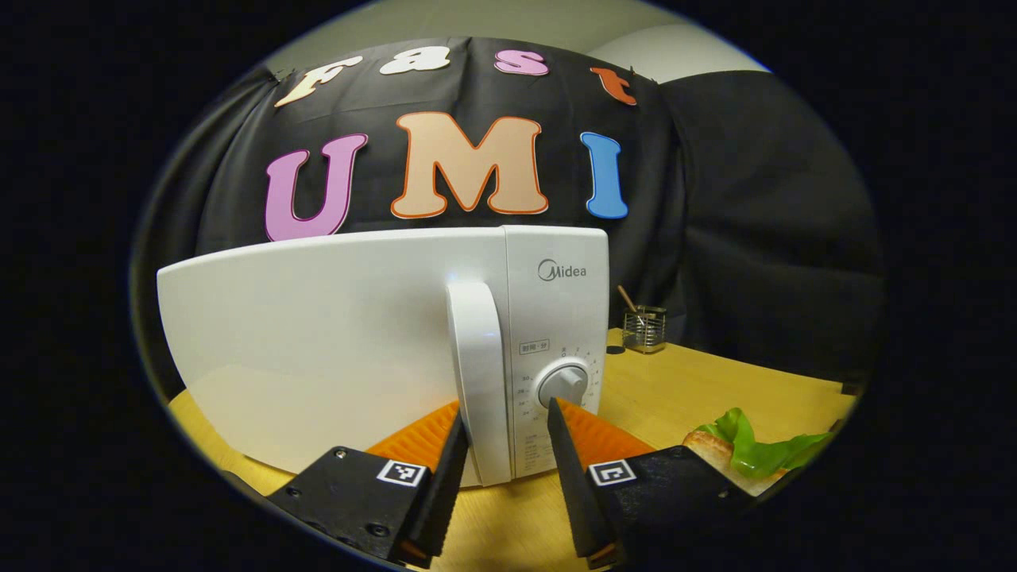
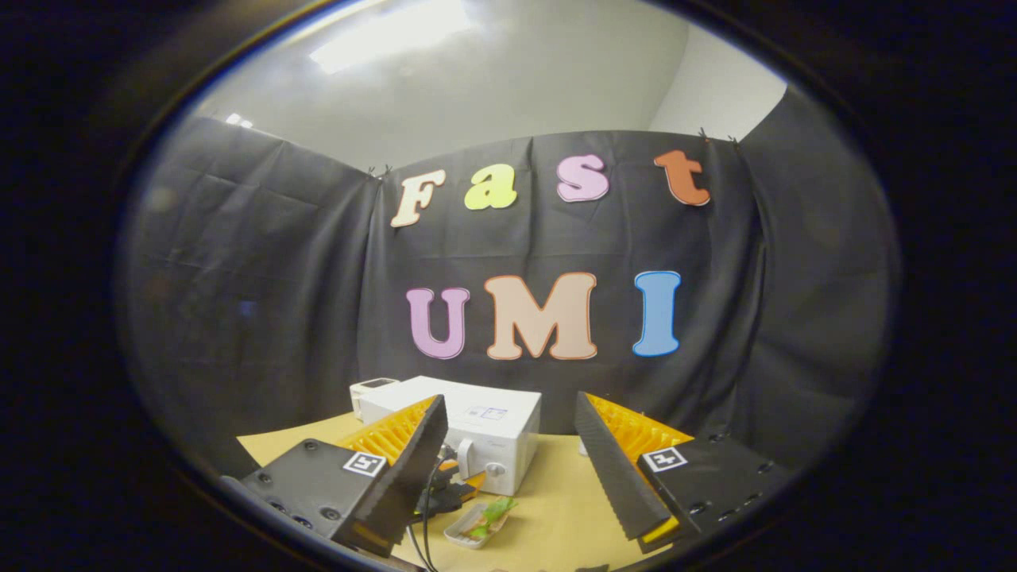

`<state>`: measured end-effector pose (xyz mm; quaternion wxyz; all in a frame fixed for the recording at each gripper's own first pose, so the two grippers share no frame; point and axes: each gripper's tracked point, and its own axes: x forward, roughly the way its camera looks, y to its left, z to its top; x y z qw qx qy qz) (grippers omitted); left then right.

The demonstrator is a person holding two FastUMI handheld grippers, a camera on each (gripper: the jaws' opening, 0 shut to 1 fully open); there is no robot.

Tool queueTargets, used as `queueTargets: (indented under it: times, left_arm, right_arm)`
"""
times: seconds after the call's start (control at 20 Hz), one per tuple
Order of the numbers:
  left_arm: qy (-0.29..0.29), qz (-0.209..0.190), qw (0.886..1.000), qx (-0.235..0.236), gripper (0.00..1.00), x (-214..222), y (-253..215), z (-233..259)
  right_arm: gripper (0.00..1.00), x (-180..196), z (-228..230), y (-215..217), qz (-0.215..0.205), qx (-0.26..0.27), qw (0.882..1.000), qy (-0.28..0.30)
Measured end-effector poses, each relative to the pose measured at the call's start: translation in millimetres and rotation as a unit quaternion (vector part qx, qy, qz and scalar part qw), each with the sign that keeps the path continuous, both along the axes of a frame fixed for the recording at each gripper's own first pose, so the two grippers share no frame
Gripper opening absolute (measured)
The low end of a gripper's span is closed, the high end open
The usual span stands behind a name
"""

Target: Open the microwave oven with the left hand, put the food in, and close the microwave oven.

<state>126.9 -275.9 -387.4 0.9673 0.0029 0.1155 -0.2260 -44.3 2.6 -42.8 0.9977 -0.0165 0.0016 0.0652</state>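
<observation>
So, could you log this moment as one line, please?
left gripper open at door handle | microwave shut | right gripper open | food on table

The microwave (image 1: 381, 342) blocks the middle and left of the left gripper view; bare table (image 1: 699, 389) lies open at lower right.

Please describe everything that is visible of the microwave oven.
The microwave oven is a white box, glossy like plastic, standing upright on the wooden table. Its door is closed. A tall white handle runs down the door's right edge; beside it, a control panel carries a round knob. The left tongs are open, fingers either side of the handle; whether they touch it is unclear.
</observation>
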Motion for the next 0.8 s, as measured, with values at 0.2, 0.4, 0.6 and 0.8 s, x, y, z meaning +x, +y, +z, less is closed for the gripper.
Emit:
queueTargets:
  times: [0.2,0.4,0.6,0.8]
  left_arm:
    - [0.002,0.012,1.0,0.001,0.29,0,5,-2]
    - [0.001,0.015,1.0,-0.014,0.26,0,6,-2]
    - [0.004,0.017,1.0,0.001,0.24,-1,6,-1]
    - [0.014,0.042,0.999,-0.014,0.2,-1,9,-1]
  right_arm:
    - [0.94,3,-8,5,0.012,0.0,1.0,0.003]
    - [0.95,5,-21,8,0.019,0.004,1.0,0.021]
    - [0.95,5,-25,12,0.031,0.024,0.999,0.03]
    - [0.94,9,-30,12,0.03,0.035,0.998,0.035]
